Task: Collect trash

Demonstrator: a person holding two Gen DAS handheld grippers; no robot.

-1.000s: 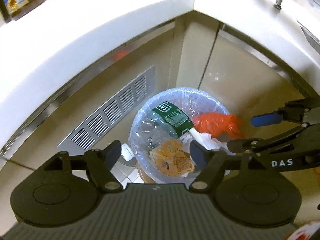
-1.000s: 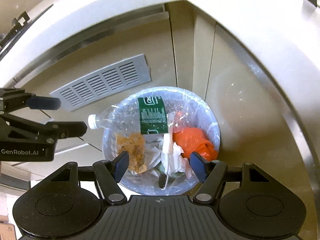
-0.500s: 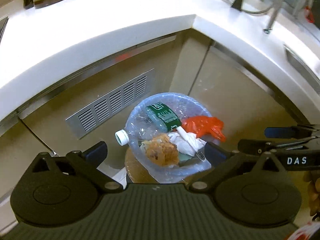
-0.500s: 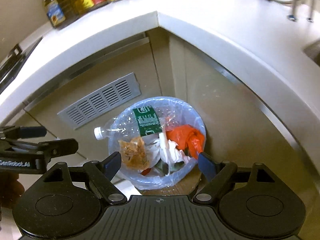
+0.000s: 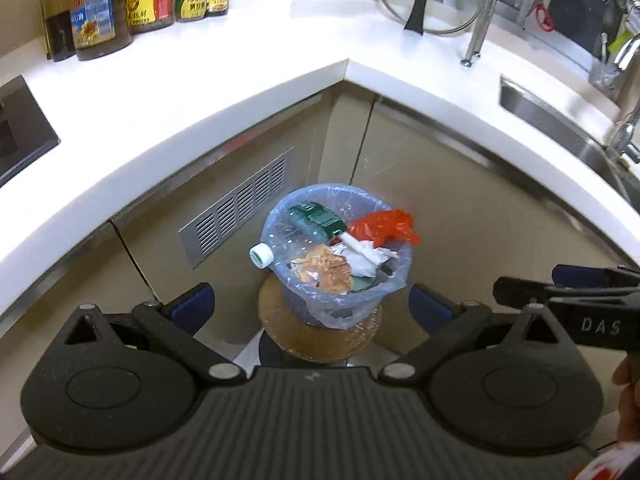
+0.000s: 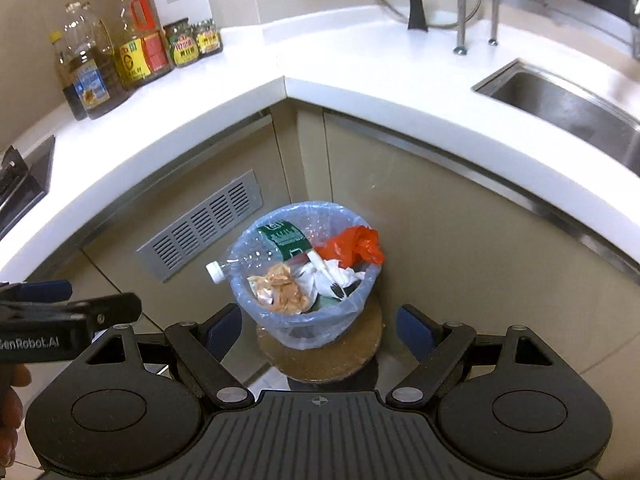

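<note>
Left wrist view: my left gripper (image 5: 311, 304) and right gripper (image 6: 319, 326) hang spread wide, holding nothing. The trash bin (image 5: 344, 300) sits full on a round stand (image 5: 280, 328) in the counter's (image 5: 240, 80) inner corner, bottle (image 5: 280, 250) overhanging the rim.

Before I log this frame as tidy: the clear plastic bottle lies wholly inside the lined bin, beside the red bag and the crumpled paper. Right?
Not quite. The clear plastic bottle is not wholly inside: its white-capped neck sticks out over the lined bin rim, as the right wrist view shows. The red bag and crumpled paper are in the bin as you said.
</note>
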